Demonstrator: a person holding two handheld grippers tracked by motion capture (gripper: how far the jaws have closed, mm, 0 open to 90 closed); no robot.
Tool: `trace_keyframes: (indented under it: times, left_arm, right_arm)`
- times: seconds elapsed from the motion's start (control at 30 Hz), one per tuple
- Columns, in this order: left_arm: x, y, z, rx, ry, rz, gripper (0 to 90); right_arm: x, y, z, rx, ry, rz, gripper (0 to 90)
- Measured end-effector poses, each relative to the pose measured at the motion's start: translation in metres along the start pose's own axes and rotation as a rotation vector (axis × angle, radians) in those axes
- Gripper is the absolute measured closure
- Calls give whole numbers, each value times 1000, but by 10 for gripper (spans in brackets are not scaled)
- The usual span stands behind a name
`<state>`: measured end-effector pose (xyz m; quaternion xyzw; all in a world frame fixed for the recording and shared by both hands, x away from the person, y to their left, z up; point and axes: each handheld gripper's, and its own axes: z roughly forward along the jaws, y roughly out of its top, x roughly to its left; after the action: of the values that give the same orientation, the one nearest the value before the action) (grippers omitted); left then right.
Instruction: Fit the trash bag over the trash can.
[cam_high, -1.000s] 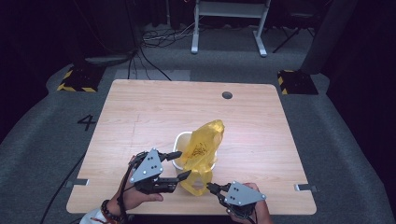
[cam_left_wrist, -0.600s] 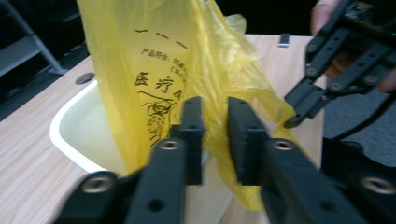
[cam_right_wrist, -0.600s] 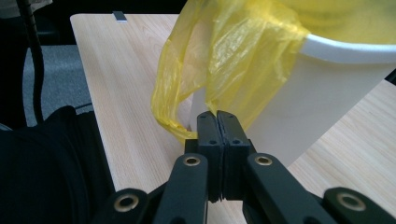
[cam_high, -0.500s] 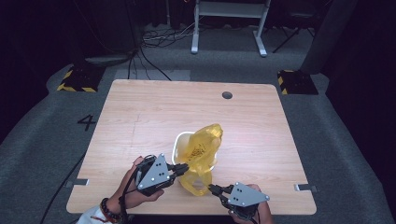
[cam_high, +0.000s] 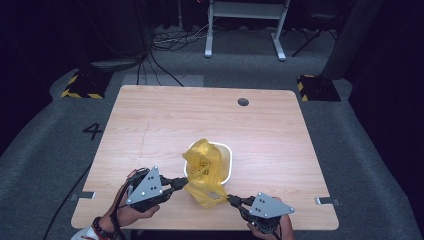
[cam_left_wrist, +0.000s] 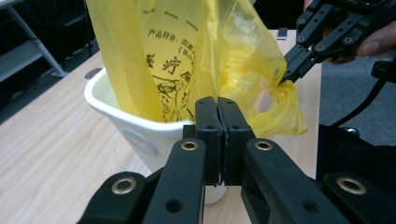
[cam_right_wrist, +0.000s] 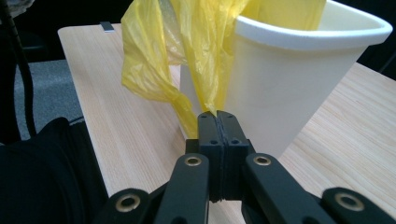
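Two claws, left (cam_high: 182, 183) and right (cam_high: 231, 199), each clamp the yellow bag (cam_high: 204, 167) at the white bin (cam_high: 226, 155) on the tabletop (cam_high: 150, 125); spread the mouth evenly over the bin's rim, avoiding tears

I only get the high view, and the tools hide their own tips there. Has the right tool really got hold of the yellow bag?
Observer: Yes. In the right gripper view the right tool is shut on a twisted strip of the yellow bag, just outside the white bin.
Operator: And the left tool?
Observer: The left tool is shut too, at the bin's rim and right against the bag. I cannot tell whether any film is caught in it.
Operator: Anything marked on the bag?
Observer: Black Chinese printing, on the side facing the left tool.
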<state>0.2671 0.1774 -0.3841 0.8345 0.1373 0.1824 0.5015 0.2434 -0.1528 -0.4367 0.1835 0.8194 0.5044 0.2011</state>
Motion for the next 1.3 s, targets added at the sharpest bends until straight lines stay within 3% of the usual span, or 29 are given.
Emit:
trace_keyframes:
  times: [0.13,0.3,0.53,0.63,0.7,0.8,0.9,1.0,1.3]
  left_arm:
    - [2,-13,7,-25,-9,-48,883]
    - [0,-16,13,-41,1,-57,883]
    - [-1,-16,15,-43,8,-57,883]
    - [-2,-16,16,-45,14,-54,883]
    - [-2,-16,16,-42,16,-46,882]
    - [-3,-16,17,-46,23,-40,880]
    - [-3,-17,15,-42,26,-26,875]
    - [-2,-19,12,-57,35,-37,872]
    - [1,-27,5,-50,64,-40,869]
  right_arm:
    - [0,-1,2,9,-3,3,869]
    - [1,14,-7,-35,-5,20,610]
    - [7,50,-12,-84,-4,9,391]
    - [10,66,-10,-99,-23,-5,376]
    - [12,75,-2,-73,-25,0,369]
    - [15,80,10,-16,-31,-8,460]
    - [17,80,15,21,-55,-30,749]
    - [14,77,11,19,-66,-25,882]
    - [2,58,-7,20,-104,16,900]
